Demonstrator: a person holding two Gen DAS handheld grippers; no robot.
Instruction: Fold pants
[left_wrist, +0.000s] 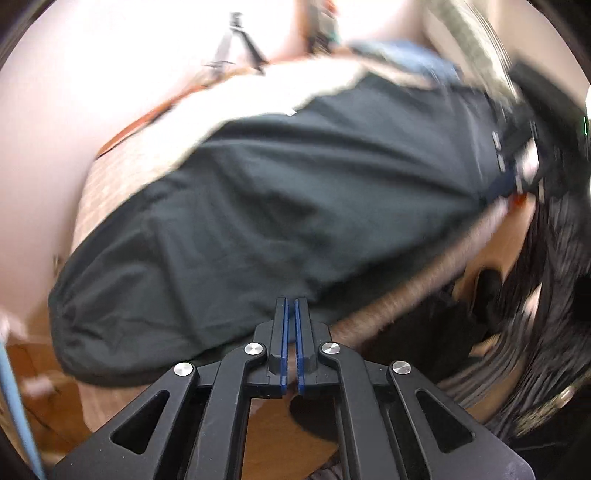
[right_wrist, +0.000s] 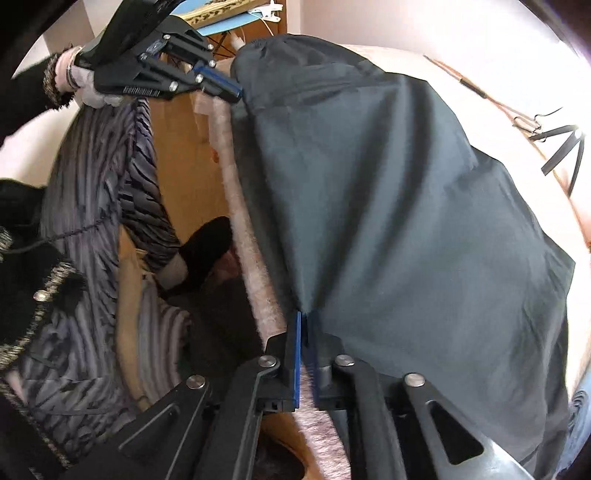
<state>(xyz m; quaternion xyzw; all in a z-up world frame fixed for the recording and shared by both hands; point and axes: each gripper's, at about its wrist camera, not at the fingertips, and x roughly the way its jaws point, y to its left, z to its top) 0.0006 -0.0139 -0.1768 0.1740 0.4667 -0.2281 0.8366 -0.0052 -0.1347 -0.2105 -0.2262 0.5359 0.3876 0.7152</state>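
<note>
The dark pants (left_wrist: 280, 206) lie spread over a pale fuzzy surface (left_wrist: 147, 155), held up along its near edge. My left gripper (left_wrist: 294, 301) is shut on the pants' near edge. In the right wrist view the pants (right_wrist: 399, 206) fan out in folds from my right gripper (right_wrist: 305, 314), which is shut on their edge. The left gripper (right_wrist: 236, 90) shows there at the top, pinching the waistband end. The right gripper (left_wrist: 517, 177) shows blurred at the far right of the left wrist view.
The pale surface's fuzzy edge (right_wrist: 240, 206) runs beside a wooden floor (right_wrist: 184, 155). The person's striped skirt (right_wrist: 92, 192) and a black shoe (right_wrist: 207, 247) are at the left. A tripod (left_wrist: 236, 44) stands far back, and a blue cloth (left_wrist: 417, 59) lies beyond the pants.
</note>
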